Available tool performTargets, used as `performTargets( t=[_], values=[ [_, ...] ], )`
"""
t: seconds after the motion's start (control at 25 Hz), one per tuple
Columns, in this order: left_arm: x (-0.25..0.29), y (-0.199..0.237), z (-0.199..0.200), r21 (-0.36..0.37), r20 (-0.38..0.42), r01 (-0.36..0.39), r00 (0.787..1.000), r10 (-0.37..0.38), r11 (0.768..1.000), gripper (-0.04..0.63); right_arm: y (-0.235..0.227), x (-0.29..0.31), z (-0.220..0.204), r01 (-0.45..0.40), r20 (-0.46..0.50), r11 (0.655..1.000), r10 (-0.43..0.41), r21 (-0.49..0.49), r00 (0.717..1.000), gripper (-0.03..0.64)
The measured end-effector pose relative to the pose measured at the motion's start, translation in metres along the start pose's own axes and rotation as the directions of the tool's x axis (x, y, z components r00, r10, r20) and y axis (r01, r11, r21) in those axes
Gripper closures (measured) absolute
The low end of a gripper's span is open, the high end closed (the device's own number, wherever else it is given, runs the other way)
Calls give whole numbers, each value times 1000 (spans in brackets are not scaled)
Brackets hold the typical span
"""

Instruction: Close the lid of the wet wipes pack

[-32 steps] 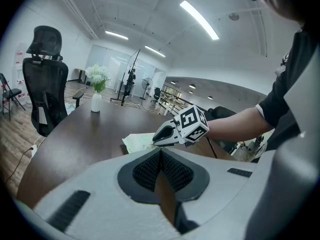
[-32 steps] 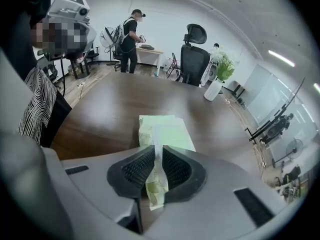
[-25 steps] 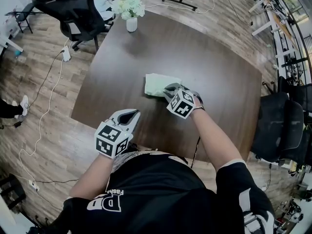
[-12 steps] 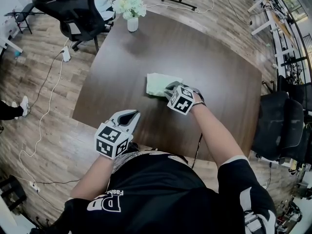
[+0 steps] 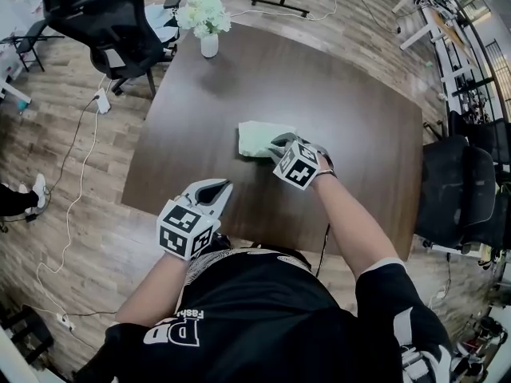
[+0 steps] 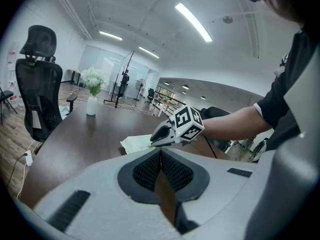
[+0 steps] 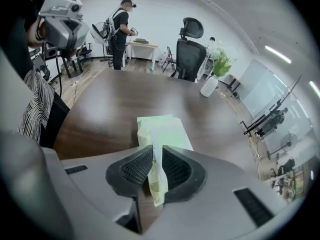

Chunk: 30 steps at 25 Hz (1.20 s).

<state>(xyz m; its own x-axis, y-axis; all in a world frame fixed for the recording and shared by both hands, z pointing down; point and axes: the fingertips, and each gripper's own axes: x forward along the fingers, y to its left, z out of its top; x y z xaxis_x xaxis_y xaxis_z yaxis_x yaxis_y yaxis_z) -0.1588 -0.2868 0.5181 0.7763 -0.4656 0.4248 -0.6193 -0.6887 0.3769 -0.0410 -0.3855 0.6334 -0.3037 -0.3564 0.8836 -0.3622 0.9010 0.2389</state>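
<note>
The pale green wet wipes pack (image 5: 257,136) lies flat on the dark wooden table (image 5: 335,94). My right gripper (image 5: 279,144) points steeply down at the pack's near right end. In the right gripper view the pack (image 7: 162,129) runs away from the jaws, and its near edge is pinched between the pads of the right gripper (image 7: 156,156). These jaws have just been closing a little on that edge. My left gripper (image 5: 214,188) hovers at the near table edge, apart from the pack. It is shut (image 6: 161,156) with nothing in it.
A white vase of flowers (image 5: 206,22) stands at the table's far left corner. Black office chairs stand beyond it (image 5: 112,22) and at the right (image 5: 467,202). Cables trail over the wood floor at the left. A person (image 7: 120,29) stands far off.
</note>
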Motion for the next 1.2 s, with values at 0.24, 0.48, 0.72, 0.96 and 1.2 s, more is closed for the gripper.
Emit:
performTargets(
  t=[0.24, 0.48, 0.72, 0.96, 1.2],
  values=[
    [0, -5, 8, 38, -2, 60, 998, -60, 998, 576, 3, -40, 15, 85, 113, 981, -105, 173, 988, 576],
    [2, -16, 17, 88, 0, 114, 993, -114, 990, 577, 19, -90, 18, 83, 262, 877, -230, 472, 937, 602],
    [5, -37, 24, 112, 18, 110, 993, -112, 988, 577, 44, -142, 23, -50, 431, 790, -279, 612, 858, 612],
    [14, -88, 35, 96, 78, 50, 995, -57, 994, 577, 61, -192, -5, -133, 529, 788, -267, 601, 806, 612],
    [24, -130, 29, 78, 117, -32, 993, 22, 996, 577, 78, -221, -33, -187, 594, 816, -220, 546, 774, 612]
  ],
)
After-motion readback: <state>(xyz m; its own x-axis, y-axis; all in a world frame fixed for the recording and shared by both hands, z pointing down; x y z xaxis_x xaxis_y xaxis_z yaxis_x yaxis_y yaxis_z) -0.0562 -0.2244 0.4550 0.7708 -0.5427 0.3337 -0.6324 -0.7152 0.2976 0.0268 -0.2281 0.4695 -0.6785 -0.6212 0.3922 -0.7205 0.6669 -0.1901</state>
